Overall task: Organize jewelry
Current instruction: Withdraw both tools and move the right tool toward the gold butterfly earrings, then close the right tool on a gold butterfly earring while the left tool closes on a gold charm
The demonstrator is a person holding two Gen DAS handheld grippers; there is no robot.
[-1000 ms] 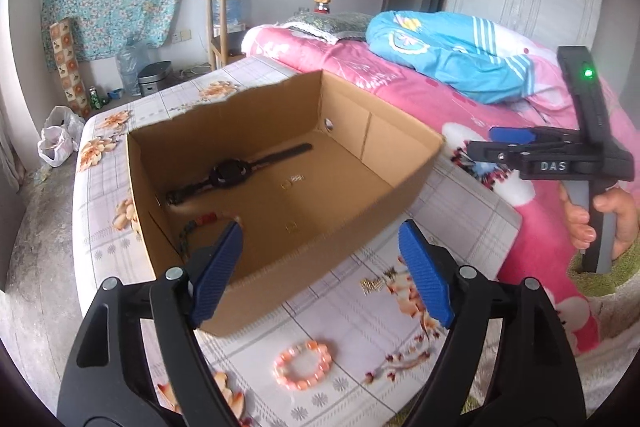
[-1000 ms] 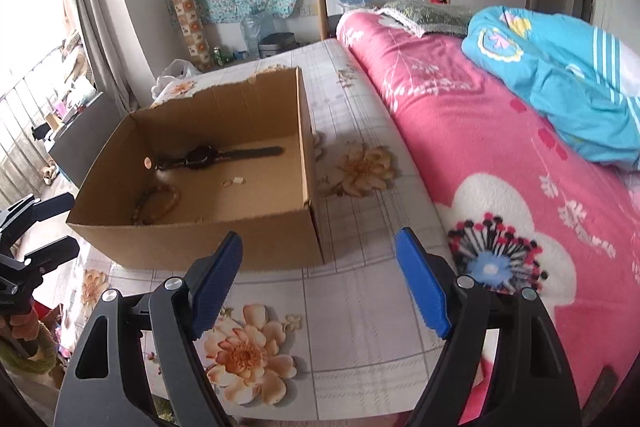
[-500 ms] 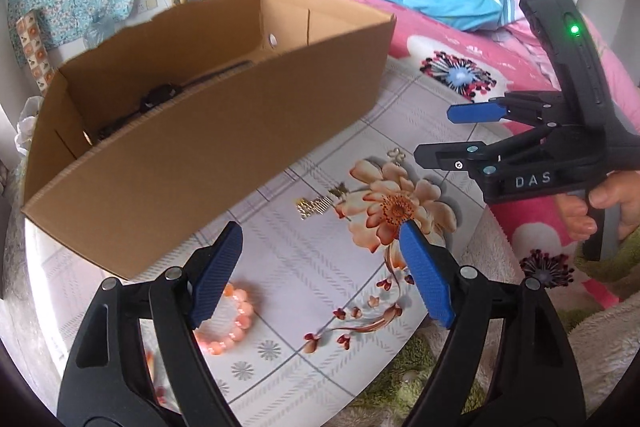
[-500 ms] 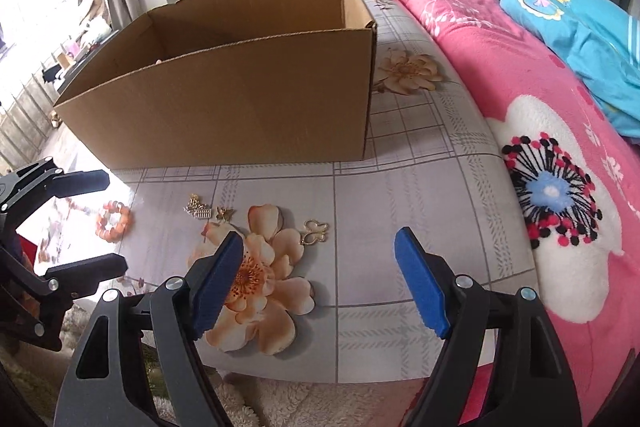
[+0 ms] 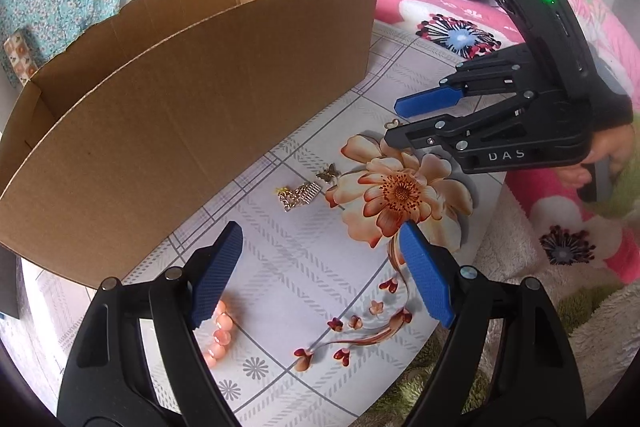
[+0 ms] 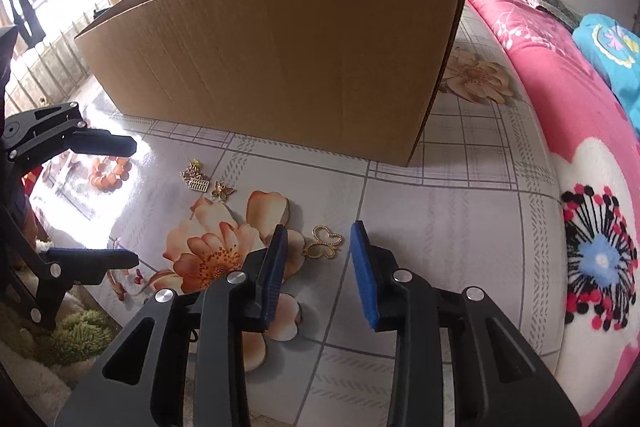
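Flowered oilcloth covers the table [image 6: 440, 267], with a pink floral blanket [image 6: 560, 75] on the bed along one side. At the back of the table stands an open cardboard box [image 6: 280, 67]; from this low angle only its outer wall and rim show, so I cannot tell what is in it.

In front of the box, the right gripper [image 6: 318, 255] points down at the cloth. Its jaws have just been closing and now stand narrow, with a gold butterfly pendant [image 6: 326, 242] lying flat on the table just ahead of the blue pads and between their lines; the pads do not press on it.

Beside it, also in front of the box, the left gripper [image 5: 320, 267] hangs with its jaws wide and nothing between them. A coral bead bracelet [image 5: 218, 335] lies on the cloth at its left finger, partly hidden behind it. Nearer the box wall, a small heap of gold chain [image 5: 298, 195] and a little gold butterfly charm [image 5: 329, 173] lie close together, between the two grippers.
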